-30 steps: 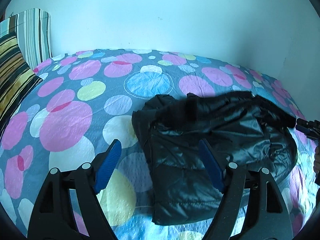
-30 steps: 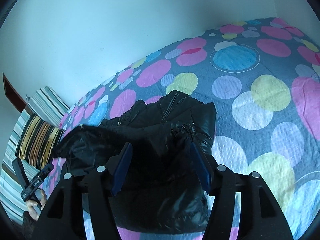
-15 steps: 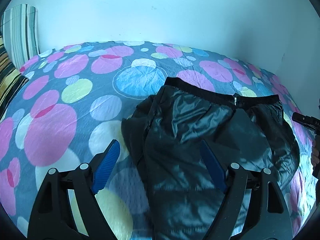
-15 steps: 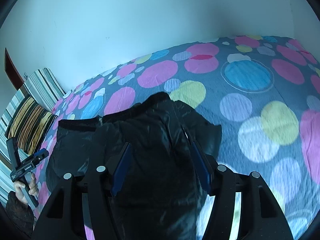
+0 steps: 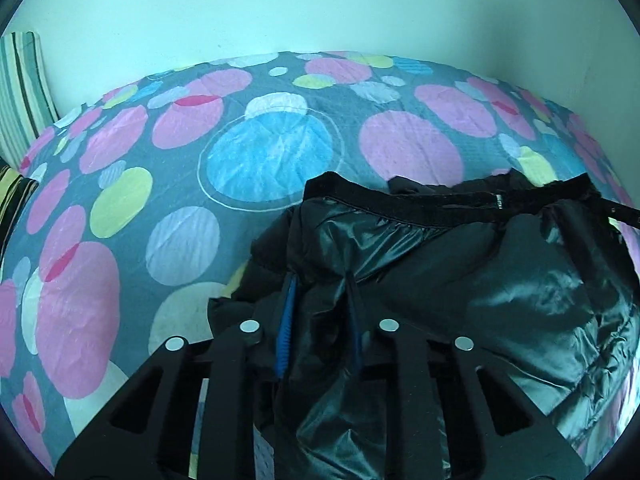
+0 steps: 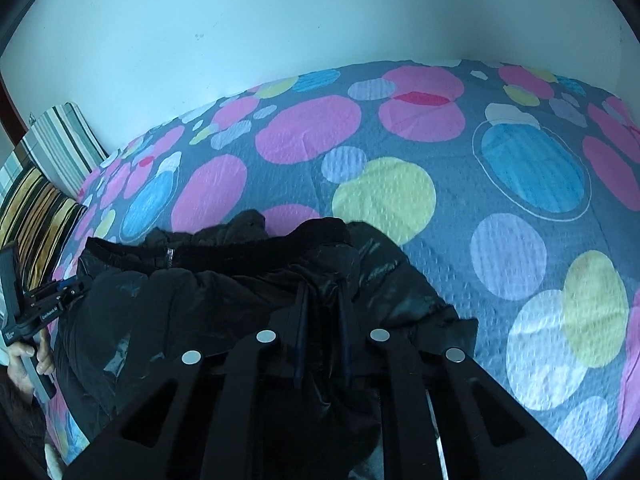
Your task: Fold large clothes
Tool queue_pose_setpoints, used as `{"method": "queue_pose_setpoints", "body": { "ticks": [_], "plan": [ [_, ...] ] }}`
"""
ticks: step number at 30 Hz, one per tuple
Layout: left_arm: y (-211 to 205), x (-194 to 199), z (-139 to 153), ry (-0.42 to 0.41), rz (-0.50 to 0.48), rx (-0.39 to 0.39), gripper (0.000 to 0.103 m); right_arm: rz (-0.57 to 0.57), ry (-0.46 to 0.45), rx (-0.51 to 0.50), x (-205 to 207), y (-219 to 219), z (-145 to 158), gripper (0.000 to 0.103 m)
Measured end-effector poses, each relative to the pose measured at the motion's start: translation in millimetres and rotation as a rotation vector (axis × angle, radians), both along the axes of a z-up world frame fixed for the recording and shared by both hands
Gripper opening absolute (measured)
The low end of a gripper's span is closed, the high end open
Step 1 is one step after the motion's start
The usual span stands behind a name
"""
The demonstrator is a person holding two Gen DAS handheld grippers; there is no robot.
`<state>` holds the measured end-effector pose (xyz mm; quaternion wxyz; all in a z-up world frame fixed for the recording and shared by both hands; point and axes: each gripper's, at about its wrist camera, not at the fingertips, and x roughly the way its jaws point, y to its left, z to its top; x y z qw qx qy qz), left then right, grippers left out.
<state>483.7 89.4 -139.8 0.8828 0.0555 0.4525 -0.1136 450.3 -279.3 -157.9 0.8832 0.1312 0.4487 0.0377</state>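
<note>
A black puffer jacket [image 5: 460, 280] lies bunched on the spotted bed [image 5: 180, 200], its near hem cut off by both views. The left gripper [image 5: 320, 304] has just been closing; its blue-padded fingers [image 5: 286, 320] pinch a fold of jacket. The right gripper [image 6: 322, 312] likewise has just closed on dark fabric, its fingers hard to make out. A hand [image 6: 28, 360] shows at the right view's left edge.

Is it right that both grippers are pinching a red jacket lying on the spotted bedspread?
Not quite: the jacket is black, not red, as the left wrist view shows plainly. The rest holds: the left gripper and the right gripper have just closed on its fabric, and it lies on the spotted bedspread.
</note>
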Motion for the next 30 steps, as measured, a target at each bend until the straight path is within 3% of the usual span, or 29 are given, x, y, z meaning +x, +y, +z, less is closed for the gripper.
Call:
{"method": "queue_pose_setpoints", "body": {
  "ticks": [6,10,20,23,25,27,30],
  "plan": [
    [-9,19,-19,0.012,0.016,0.087,0.020,-0.012,0.091,-0.070,29,9,-30,0.013],
    [-14,27,-35,0.015,0.020,0.099,0.020,-0.018,0.125,-0.044,37,7,-55,0.013],
    [-16,27,-38,0.007,0.042,0.108,0.023,-0.019,0.111,-0.057,38,10,-54,0.012],
    [-7,16,-25,0.006,0.096,0.092,0.041,-0.025,0.091,-0.047,32,8,-45,0.017],
    [5,0,-13,0.005,0.112,0.029,0.057,-0.035,0.081,-0.033,24,6,-37,0.026],
    [15,-20,-2,-0.007,0.119,-0.020,0.068,-0.054,0.046,-0.008,7,2,-23,0.050],
    [27,-54,9,-0.012,0.133,-0.063,0.076,-0.097,-0.013,-0.012,-33,-3,-4,0.060]
  ]
}}
